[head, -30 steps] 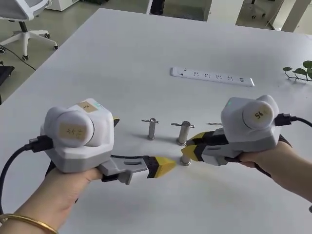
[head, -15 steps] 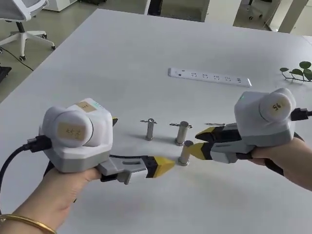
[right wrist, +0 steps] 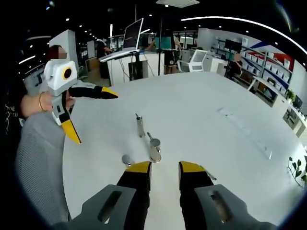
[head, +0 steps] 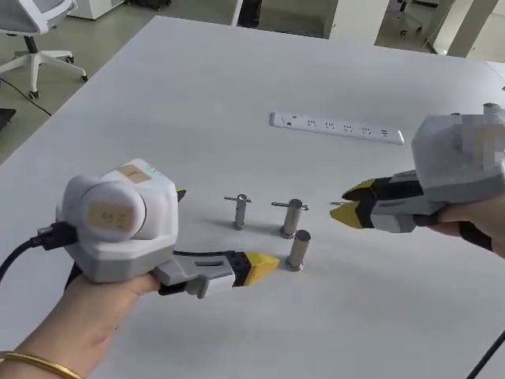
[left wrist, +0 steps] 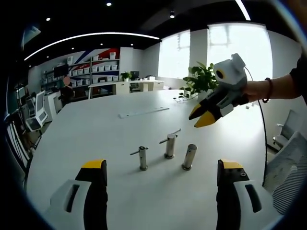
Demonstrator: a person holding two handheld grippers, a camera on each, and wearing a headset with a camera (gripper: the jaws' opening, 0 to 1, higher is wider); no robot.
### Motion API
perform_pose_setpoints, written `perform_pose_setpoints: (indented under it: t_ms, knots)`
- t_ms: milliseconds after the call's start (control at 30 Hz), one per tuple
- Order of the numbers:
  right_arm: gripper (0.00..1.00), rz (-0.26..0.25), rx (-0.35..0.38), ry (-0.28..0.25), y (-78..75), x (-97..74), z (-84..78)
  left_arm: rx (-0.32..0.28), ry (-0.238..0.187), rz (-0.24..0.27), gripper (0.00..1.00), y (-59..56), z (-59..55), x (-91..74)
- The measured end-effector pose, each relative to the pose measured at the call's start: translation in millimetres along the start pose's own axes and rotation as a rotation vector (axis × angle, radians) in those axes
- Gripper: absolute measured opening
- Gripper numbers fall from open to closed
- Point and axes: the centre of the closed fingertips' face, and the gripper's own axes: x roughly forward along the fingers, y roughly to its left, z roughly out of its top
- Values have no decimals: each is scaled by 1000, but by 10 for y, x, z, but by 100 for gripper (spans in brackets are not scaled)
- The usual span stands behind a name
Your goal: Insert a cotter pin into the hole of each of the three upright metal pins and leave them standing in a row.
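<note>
Steel bare pin (head: 297, 249) upright | cottered pins (head: 292, 217) (head: 241, 212) just behind it | loose cotter pin (head: 341, 203) behind-right | power strip (head: 338, 127) well beyond | left gripper (left wrist: 161, 165) left, jaws spread wide | right gripper (head: 351, 203) right, jaws narrowly parted, empty

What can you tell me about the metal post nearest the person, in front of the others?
The nearest pin is a short, silvery cylinder, metal by its shine, with a flat top and a slightly wider foot. It stands upright on the white table, close in front of a second pin, apart from it. No cotter pin crosses it; its hole is too small to see. Only the table touches it.
</note>
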Motion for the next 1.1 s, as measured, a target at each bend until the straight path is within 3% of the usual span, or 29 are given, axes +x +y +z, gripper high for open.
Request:
perform_pose_setpoints:
  t_ms: [233, 400, 433, 533, 767, 1100]
  knots:
    - [16, -44, 13, 58, -317, 59, -93, 0, 1, 3, 94, 5, -3, 2]
    - [15, -59, 7, 120, -425, 110, -214, -3, 5, 3, 94, 3, -17, 2]
    - [15, -64, 7, 134, -556, 190, -239, -4, 5, 3, 94, 4, -20, 2]
    - [14, -76, -59, 193, -578, 175, -297, -6, 6, 3, 93, -4, -21, -1]
    - [12, -79, -78, 241, -703, 285, -365, 1, 2, 12, 91, -1, -17, 0]
    - [11, -34, -115, 348, -901, 464, -636, -6, 9, 13, 91, 22, -38, -3]
